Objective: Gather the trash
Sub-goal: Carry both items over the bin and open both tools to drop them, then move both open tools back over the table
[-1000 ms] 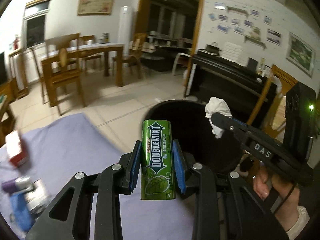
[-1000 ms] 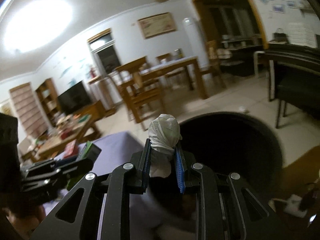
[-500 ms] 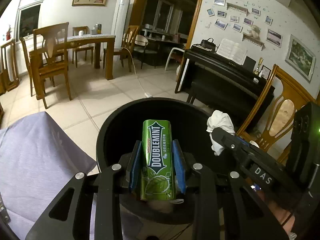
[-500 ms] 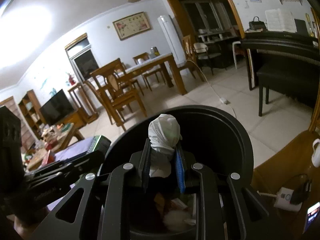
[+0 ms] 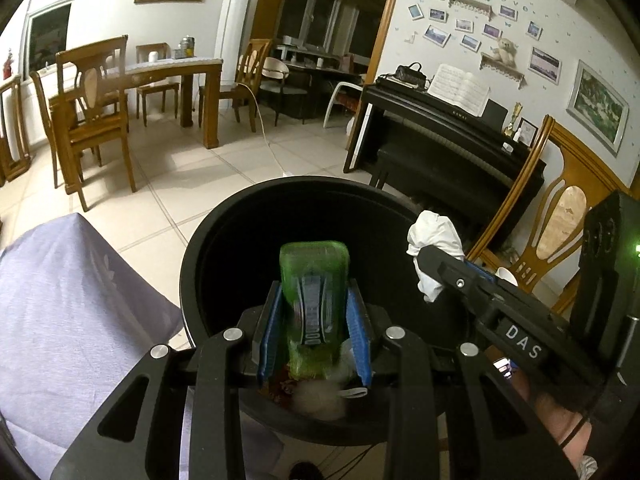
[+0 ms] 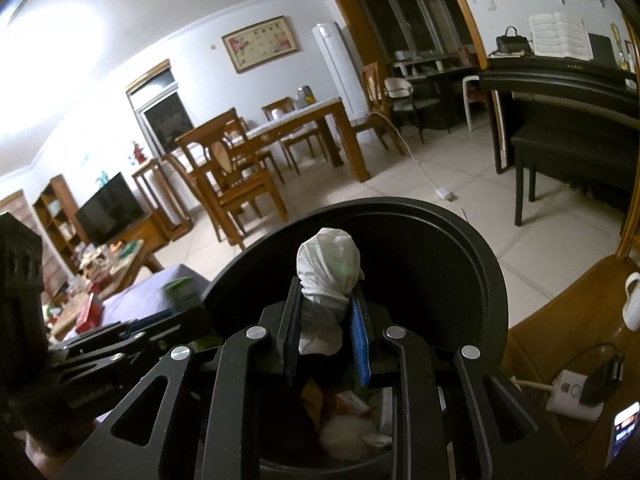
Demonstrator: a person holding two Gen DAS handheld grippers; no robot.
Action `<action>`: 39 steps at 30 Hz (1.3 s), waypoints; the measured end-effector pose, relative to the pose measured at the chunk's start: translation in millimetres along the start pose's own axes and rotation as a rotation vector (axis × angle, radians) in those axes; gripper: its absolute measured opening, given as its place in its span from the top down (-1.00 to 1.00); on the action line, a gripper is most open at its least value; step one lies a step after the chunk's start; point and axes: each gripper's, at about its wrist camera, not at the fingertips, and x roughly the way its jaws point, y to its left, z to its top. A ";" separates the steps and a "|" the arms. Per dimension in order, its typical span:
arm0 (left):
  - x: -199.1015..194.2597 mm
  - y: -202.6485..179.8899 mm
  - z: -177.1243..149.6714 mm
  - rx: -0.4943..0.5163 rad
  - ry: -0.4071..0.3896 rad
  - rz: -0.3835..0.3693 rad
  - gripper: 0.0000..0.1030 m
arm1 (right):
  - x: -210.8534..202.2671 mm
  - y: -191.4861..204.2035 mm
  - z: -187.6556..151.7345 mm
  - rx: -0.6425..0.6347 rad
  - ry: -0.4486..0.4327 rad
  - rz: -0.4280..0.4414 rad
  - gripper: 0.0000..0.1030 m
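Note:
A black round trash bin (image 5: 192, 264) stands below both grippers, with wrappers and a white fluffy ball (image 6: 348, 432) at its bottom. My left gripper (image 5: 314, 312) hangs over the bin's near rim with a green Doublemint gum pack (image 5: 314, 280) between its blue pads. The pack is blurred and tipped forward. From the right wrist the same pack (image 6: 182, 292) shows at the left. My right gripper (image 6: 326, 308) is shut on a crumpled white tissue (image 6: 328, 268) above the bin's opening (image 6: 492, 280). The left wrist view shows that tissue (image 5: 434, 240) over the bin's right rim.
A purple cloth (image 5: 80, 300) covers the surface left of the bin. A wooden chair (image 5: 560, 216) and a black piano (image 5: 440, 140) stand to the right. A power strip (image 6: 572, 392) and a lit phone (image 6: 624, 420) lie by the bin. A dining table (image 5: 180, 72) with chairs stands further off.
Both grippers have swung from above the purple cloth to over the bin and sunk a little. The gum pack, sharp and upright before, now looks blurred and tipped forward.

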 end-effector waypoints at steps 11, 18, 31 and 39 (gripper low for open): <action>-9.6 -11.0 2.9 0.031 -0.025 0.036 -0.52 | 2.6 0.5 -10.5 0.011 -0.015 -0.002 -0.13; -38.6 3.2 -0.7 -0.009 -0.039 0.062 -0.52 | -6.7 16.6 -10.0 -0.012 -0.023 0.032 -0.13; -142.8 124.6 -54.2 -0.185 -0.036 0.266 -0.60 | -13.2 132.7 -40.5 -0.224 0.117 0.222 -0.13; -206.9 176.1 -115.0 -0.151 0.049 0.330 -0.69 | -10.9 239.4 -75.6 -0.353 0.270 0.427 -0.33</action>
